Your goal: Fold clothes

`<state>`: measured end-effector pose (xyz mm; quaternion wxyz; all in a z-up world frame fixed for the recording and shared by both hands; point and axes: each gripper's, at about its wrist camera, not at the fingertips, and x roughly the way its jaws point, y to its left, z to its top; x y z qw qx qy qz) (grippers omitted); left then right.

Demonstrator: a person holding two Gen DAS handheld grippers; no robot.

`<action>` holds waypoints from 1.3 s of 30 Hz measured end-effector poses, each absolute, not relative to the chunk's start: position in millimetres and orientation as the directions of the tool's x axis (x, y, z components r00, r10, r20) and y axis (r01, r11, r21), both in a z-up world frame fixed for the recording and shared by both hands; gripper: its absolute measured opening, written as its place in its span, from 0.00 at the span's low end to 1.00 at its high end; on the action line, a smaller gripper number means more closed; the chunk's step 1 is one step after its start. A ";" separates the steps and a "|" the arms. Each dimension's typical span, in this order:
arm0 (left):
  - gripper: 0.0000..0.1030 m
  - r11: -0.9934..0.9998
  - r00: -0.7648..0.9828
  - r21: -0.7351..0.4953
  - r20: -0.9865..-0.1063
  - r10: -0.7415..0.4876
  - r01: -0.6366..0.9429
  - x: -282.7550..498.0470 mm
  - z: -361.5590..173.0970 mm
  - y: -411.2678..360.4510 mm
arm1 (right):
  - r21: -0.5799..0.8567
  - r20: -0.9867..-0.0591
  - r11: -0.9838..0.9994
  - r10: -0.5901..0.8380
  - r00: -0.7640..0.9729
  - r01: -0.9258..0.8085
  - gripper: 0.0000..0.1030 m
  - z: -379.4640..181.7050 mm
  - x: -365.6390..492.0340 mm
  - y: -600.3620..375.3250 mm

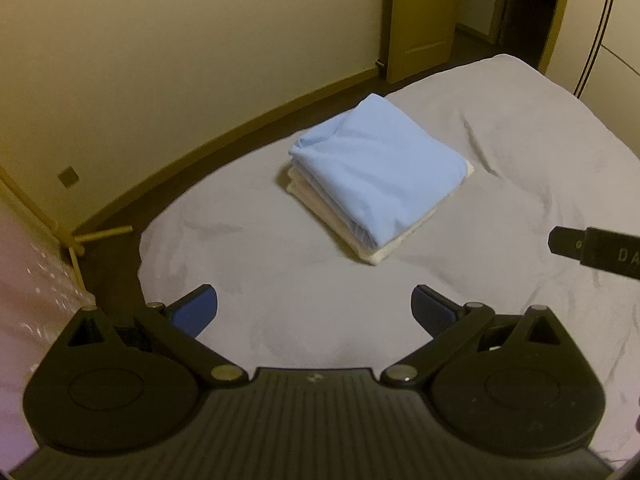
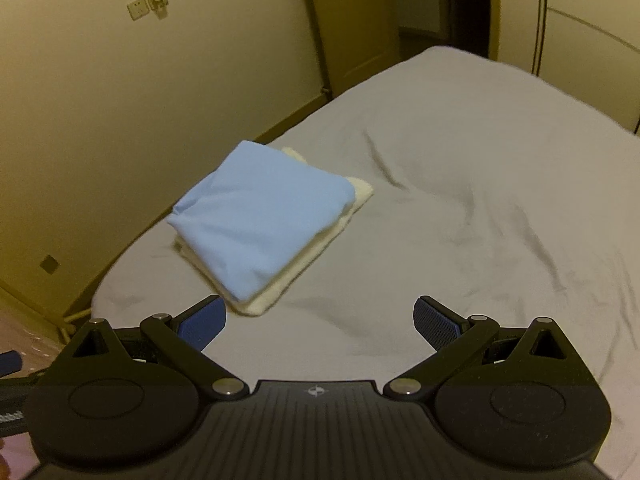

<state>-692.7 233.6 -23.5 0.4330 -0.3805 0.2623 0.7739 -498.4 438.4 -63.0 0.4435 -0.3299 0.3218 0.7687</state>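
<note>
Seemingly near done: blue garment [image 1: 378, 168] folded square atop a cream one [image 1: 384, 250] (also folded) far left on the grey bed [image 1: 520, 160], left gripper [image 1: 314, 310] and right gripper [image 2: 320, 322] both spread wide, empty, nothing unfolded visible.

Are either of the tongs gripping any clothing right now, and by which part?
Nothing is held. The left tongs and right tongs are both open and empty above the bed sheet; the folded blue garment lies untouched on the cream one.
</note>
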 end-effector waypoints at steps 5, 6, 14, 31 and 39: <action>0.99 -0.462 -0.340 0.102 -0.815 0.469 -0.881 -690.8 -28.4 246.8 | 0.154 -0.828 -0.415 0.441 -0.346 -0.897 1.00 -71.9 -508.5 445.9; 0.99 -0.463 -0.337 0.101 -0.820 0.463 -0.881 -691.8 -30.1 249.5 | 0.149 -0.833 -0.419 0.434 -0.342 -0.896 1.00 -74.1 -510.5 446.8; 0.99 -0.474 -0.328 0.101 -0.844 0.425 -0.875 -699.4 -43.2 264.9 | 0.130 -0.867 -0.440 0.384 -0.317 -0.889 1.00 -92.9 -520.5 453.4; 0.99 -0.458 -0.293 0.099 -0.879 0.375 -0.883 -707.6 -64.8 295.7 | 0.154 -0.903 -0.393 0.317 -0.291 -0.906 1.00 -114.8 -524.5 475.1; 0.99 -0.445 -0.278 0.093 -0.885 0.372 -0.891 -708.5 -70.4 301.2 | 0.151 -0.908 -0.401 0.305 -0.287 -0.904 1.00 -119.2 -528.2 477.3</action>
